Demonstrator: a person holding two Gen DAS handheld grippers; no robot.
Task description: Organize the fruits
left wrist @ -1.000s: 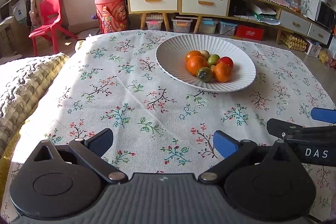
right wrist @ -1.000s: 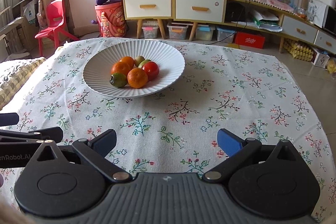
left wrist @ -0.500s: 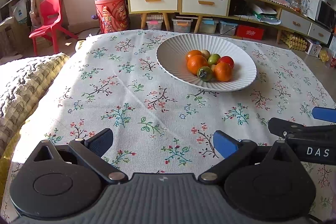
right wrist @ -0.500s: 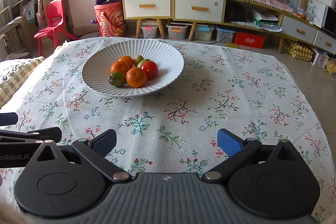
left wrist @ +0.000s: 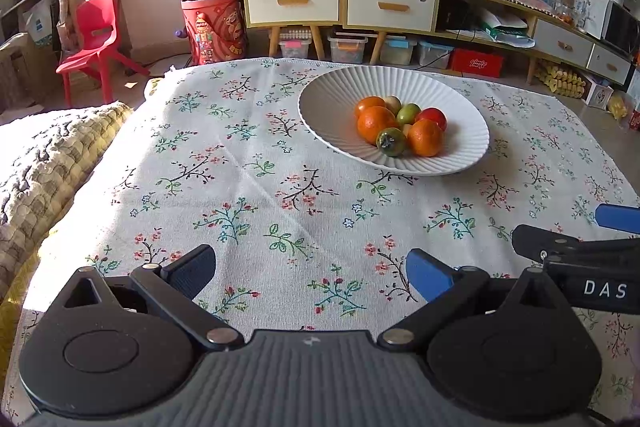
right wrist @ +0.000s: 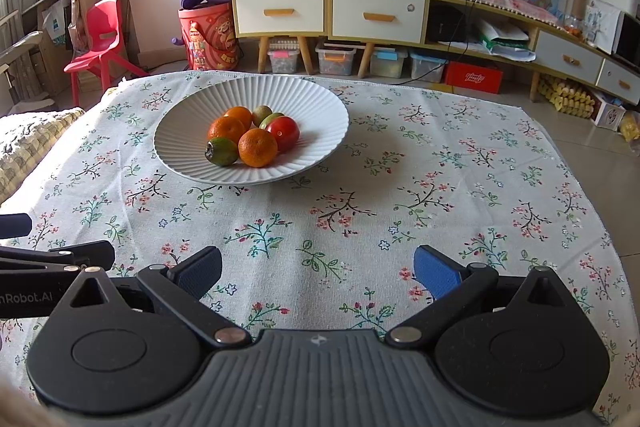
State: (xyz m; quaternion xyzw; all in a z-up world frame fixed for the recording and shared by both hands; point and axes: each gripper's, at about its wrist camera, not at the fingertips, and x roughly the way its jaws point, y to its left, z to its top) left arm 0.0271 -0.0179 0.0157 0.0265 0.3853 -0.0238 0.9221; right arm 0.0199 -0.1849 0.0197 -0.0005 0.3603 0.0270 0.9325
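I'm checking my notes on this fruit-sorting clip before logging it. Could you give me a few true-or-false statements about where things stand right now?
1. All the fruit sits in the white ribbed ceramic bowl. True.
2. The left gripper is shut on an orange. False: its fingers are open and hold nothing.
3. The right gripper is open above the floral tablecloth. True.
4. The red round tomato lies on the cloth beside the bowl. False: it is inside the bowl, among the oranges.
5. The dark green fruit sits at the near side of the pile. True.
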